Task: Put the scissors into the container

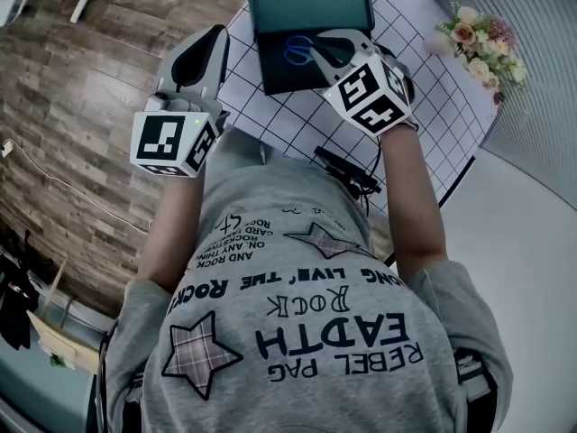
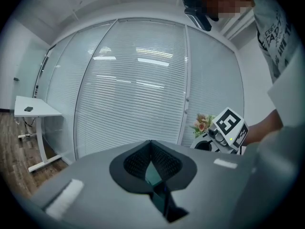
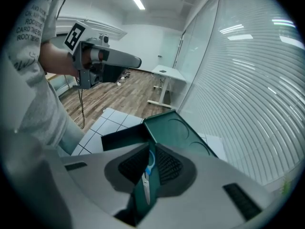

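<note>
While the scissors (image 1: 297, 50) lie in the container (image 1: 270, 72) at the table's (image 1: 270, 120) far edge:

- **Head view:** your right gripper (image 1: 326, 50) is nearer, just above them.
- **Left gripper view:** your left gripper (image 2: 151, 149) has its jaws together, empty.
- **Right gripper view:** only here do you see the jaws narrowly apart, and the scissors' long axis along the gap.

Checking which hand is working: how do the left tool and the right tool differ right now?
The left tool hangs beside the table over wood floor; the right tool is above the green container. The left tool is empty, jaws together; the scissors show through the right tool's narrow gap. Both carry marker cubes.
</note>
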Action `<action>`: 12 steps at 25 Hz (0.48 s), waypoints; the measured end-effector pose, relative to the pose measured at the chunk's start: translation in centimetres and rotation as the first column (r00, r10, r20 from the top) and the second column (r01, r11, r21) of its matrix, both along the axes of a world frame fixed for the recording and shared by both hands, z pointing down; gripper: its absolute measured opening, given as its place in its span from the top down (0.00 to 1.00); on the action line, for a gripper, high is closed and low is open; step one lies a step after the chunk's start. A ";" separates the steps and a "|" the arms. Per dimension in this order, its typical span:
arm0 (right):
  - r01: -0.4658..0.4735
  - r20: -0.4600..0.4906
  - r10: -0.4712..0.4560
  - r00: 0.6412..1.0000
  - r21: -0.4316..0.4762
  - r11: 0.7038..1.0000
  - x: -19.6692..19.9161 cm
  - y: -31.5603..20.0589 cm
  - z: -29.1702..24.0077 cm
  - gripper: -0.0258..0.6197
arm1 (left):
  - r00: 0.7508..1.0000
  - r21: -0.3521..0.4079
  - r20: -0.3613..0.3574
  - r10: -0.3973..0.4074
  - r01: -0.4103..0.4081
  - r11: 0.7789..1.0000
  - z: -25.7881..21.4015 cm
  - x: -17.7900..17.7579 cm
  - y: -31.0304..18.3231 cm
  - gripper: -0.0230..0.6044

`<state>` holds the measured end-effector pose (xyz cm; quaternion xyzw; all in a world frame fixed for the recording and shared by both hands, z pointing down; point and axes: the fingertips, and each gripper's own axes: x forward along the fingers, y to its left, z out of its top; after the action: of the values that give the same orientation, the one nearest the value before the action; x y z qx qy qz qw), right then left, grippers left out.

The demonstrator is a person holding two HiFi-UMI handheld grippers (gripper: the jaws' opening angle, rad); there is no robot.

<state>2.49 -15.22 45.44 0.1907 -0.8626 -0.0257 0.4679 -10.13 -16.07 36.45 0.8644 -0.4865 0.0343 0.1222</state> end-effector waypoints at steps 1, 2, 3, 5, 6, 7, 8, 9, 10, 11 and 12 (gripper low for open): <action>-0.006 0.004 0.006 1.000 0.004 1.000 0.1 0.0 -0.2 0.89 | 1.000 0.003 0.002 0.003 -0.003 1.000 -0.2 0.0 0.1 0.95; -0.014 0.010 0.014 1.000 0.009 1.000 0.1 0.1 -0.5 0.89 | 1.000 0.006 0.004 0.005 -0.005 1.000 -0.3 0.0 0.2 0.95; -0.024 0.017 0.024 1.000 0.014 1.000 0.2 0.1 -0.8 0.89 | 1.000 0.010 0.005 0.006 -0.006 1.000 -0.6 0.0 0.2 0.95; -0.051 0.040 0.050 0.998 0.024 0.998 0.4 0.1 -1.5 0.90 | 1.000 0.023 0.008 0.006 -0.007 1.000 -1.1 -0.2 0.3 0.95; -0.064 0.054 0.062 0.997 0.028 0.998 0.4 0.2 -1.8 0.90 | 1.000 0.030 0.011 0.007 -0.007 1.000 -1.4 -0.3 0.2 0.95; -0.076 0.068 0.074 0.995 0.029 0.997 0.5 0.2 -2.2 0.90 | 1.000 0.037 0.014 0.008 -0.008 0.999 -1.6 -0.3 0.2 0.95; -0.087 0.080 0.084 0.993 0.029 0.996 0.6 0.4 -2.5 0.91 | 1.000 0.043 0.017 0.008 -0.009 0.999 -1.9 -0.4 0.2 0.95; -0.095 0.090 0.091 0.992 0.031 0.995 0.7 0.5 -2.8 0.91 | 1.000 0.047 0.019 0.009 -0.010 0.999 -2.1 -0.4 0.2 0.95; -0.100 0.099 0.097 0.990 0.035 0.994 0.8 0.5 -3.1 0.91 | 1.000 0.051 0.020 0.010 -0.011 0.999 -2.3 -0.4 0.3 0.95; -0.107 0.110 0.102 0.989 0.042 0.993 0.9 0.5 -3.5 0.91 | 1.000 0.055 0.021 0.011 -0.012 0.998 -2.5 -0.3 0.3 0.95; -0.118 0.124 0.111 0.986 0.047 0.992 1.0 0.4 -3.9 0.91 | 1.000 0.059 0.022 0.013 -0.014 0.998 -2.7 -0.3 0.3 0.95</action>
<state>3.53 -14.81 41.52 0.2539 -0.8759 -0.0105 0.4101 -10.39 -15.82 33.73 0.8705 -0.4827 0.0302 0.0909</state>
